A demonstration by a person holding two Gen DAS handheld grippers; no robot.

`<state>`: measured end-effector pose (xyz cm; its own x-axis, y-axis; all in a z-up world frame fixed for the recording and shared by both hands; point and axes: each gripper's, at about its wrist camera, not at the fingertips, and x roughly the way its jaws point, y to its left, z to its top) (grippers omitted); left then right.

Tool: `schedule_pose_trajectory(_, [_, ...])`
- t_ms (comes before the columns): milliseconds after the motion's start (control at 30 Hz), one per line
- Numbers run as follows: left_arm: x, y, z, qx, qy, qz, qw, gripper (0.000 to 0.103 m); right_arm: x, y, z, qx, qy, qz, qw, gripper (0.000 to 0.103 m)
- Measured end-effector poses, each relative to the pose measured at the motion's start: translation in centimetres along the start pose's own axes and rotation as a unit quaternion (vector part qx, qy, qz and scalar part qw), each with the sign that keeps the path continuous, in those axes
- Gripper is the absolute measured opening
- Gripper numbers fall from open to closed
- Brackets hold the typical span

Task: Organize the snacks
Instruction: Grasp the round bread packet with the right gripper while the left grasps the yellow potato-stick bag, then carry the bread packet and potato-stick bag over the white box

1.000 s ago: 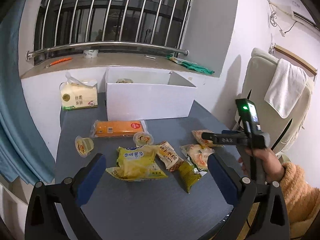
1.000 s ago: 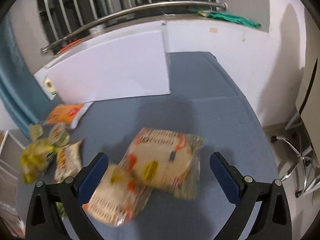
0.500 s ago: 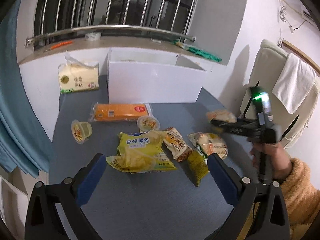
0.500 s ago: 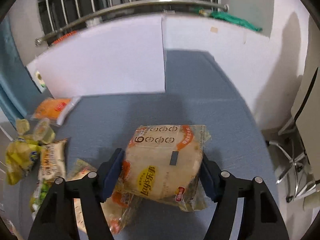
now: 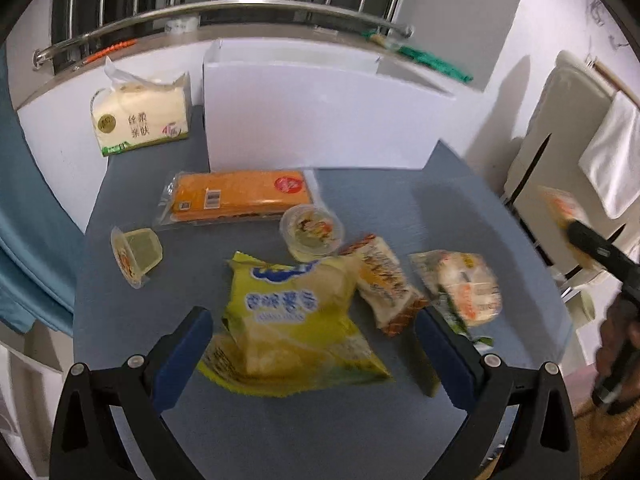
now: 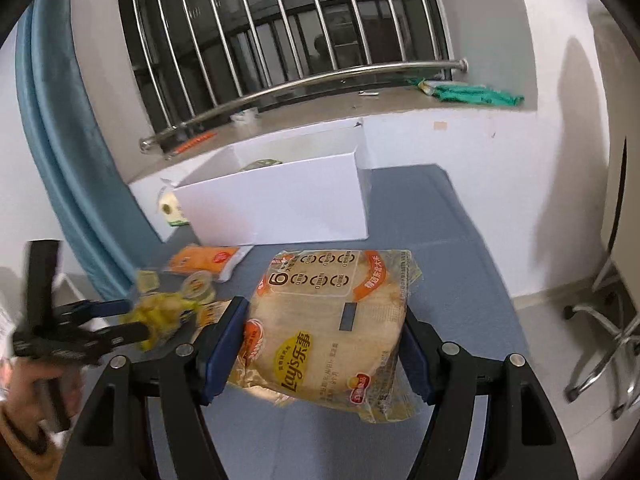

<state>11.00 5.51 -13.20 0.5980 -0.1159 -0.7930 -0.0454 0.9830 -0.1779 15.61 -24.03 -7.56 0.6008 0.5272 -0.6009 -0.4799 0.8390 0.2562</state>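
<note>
Lay's bag, half a second ago low over the table, now rides higher in the right gripper, clamped between both pads, lower centre of the right view. Judgement: pick done, carry to the box at frame centre comes next. Bag is flat, crinkly, clear-edged, orange print; likely to sag.

Left gripper has dropped toward the yellow bag, jaws wide apart and straddling it, nothing held. Other snacks lie scattered mid-frame.
</note>
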Motion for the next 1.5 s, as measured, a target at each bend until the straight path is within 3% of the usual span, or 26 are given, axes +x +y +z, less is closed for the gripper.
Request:
schedule_pose_trajectory(233, [2.3, 0.8, 1.2, 0.014, 0.032, -0.006, 0.9994, 0.099, -1.2, -0.1, -0.9, 0.003, -0.008, 0.017, 1.000, 0.074])
schedule_pose_trajectory(333, [2.7, 0.5, 1.2, 0.034, 0.030, -0.027, 0.9986, 0.069, -1.1, -0.2, -1.0, 0.008, -0.006, 0.020, 1.000, 0.075])
schedule_pose_trajectory(400, [2.5, 0.3, 0.9, 0.037, 0.027, -0.050, 0.9977, 0.065, -1.2, 0.0, -1.2, 0.008, -0.003, 0.019, 1.000, 0.075])
schedule_pose_trajectory(533, [0.6, 0.0, 0.0, 0.035, -0.009, -0.066, 0.9971, 0.064, -1.4, 0.5, -1.6, 0.003, -0.003, 0.025, 1.000, 0.075])
schedule_pose_trajectory(733, [-5.8, -0.8, 0.7, 0.038, -0.110, -0.096, 0.9885, 0.064, -1.2, 1.2, -0.8, 0.004, -0.009, 0.049, 0.999, 0.075])
schedule_pose_trajectory(833, [-8.5, -0.8, 3.5, 0.036, -0.161, -0.108, 0.9804, 0.064, -0.6, 2.1, 1.2, -0.003, -0.012, 0.066, 0.998, 0.075])
schedule_pose_trajectory(967, [-9.6, -0.6, 8.5, 0.035, -0.199, -0.113, 0.9729, 0.064, 1.1, 3.4, 6.2, -0.021, -0.026, 0.073, 0.997, 0.075])
schedule_pose_trajectory(1033, [-8.9, -0.3, 12.0, 0.031, -0.201, -0.130, 0.9703, 0.064, 2.6, 3.6, 9.3, -0.021, -0.029, 0.085, 0.996, 0.075])
schedule_pose_trajectory(1167, [-5.5, 0.7, 17.9, 0.016, -0.189, -0.117, 0.9748, 0.064, 6.5, 3.7, 14.4, -0.025, -0.011, 0.066, 0.997, 0.075])
schedule_pose_trajectory(1400, [0.4, 2.1, 24.0, -0.021, -0.147, -0.107, 0.9831, 0.065, 12.3, 2.1, 21.1, -0.004, 0.015, 0.036, 0.999, 0.076])
schedule_pose_trajectory(1433, [1.1, 2.2, 24.6, -0.025, -0.138, -0.107, 0.9843, 0.070, 13.2, 1.8, 21.8, -0.004, 0.019, 0.037, 0.999, 0.081])
schedule_pose_trajectory(1467, [1.8, 2.5, 25.1, -0.037, -0.127, -0.104, 0.9858, 0.087, 13.8, 1.5, 22.4, 0.001, 0.024, 0.041, 0.999, 0.089])
schedule_pose_trajectory(1500, [2.4, 2.8, 25.4, -0.053, -0.118, -0.097, 0.9868, 0.096, 14.7, 1.2, 23.0, 0.009, 0.034, 0.043, 0.998, 0.103])
